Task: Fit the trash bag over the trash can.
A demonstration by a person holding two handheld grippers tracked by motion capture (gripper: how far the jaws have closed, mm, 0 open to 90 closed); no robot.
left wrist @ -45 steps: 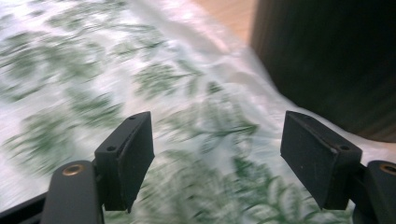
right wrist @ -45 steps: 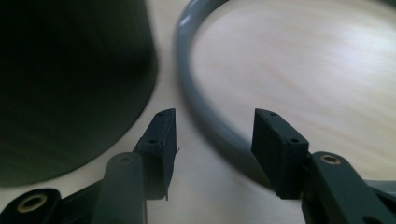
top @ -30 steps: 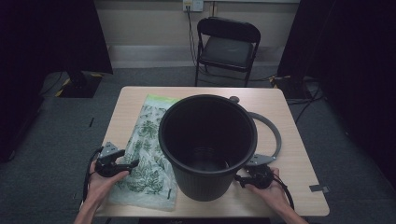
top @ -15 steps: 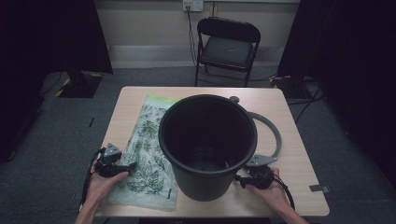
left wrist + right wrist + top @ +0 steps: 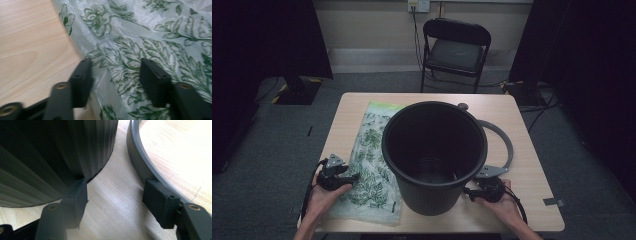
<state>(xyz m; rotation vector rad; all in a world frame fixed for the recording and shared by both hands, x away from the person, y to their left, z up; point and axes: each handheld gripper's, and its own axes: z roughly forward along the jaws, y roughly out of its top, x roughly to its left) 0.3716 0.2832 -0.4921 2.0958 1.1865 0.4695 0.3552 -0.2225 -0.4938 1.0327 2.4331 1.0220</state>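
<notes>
Left tool (image 5: 353, 176) sits lower left of the high view, jaws spread wide, gripping nothing. In the left gripper view its jaws straddle the near edge of the plastic bag (image 5: 150, 37): one jaw at the bag's border by bare desk (image 5: 27, 42), the other over the printed film. Can't tell whether the tips touch the film.

Right tool (image 5: 468, 190) is lower right of the high view, jaws also wide and empty. In the right gripper view one jaw is close against the foot of the black bucket (image 5: 50, 152), the other overlaps the grey ring (image 5: 136, 160); bare desk between them.

The bag lies flat on the left half of the desk and runs up to the bucket (image 5: 434, 150), frame centre. The ring (image 5: 507, 145) lies flat right of the bucket, partly hidden behind it.

Hidden or soft: bucket wall blocks the bag's right edge; left gripper view is blurred; right tool body mostly covered by the hand (image 5: 499, 202).

Materials: bag is thin translucent film, wrinkled, green leaf and flower print. Bucket is matte black, vertically ribbed, tapered. Ring is smooth grey. Desk is pale wood grain.
</notes>
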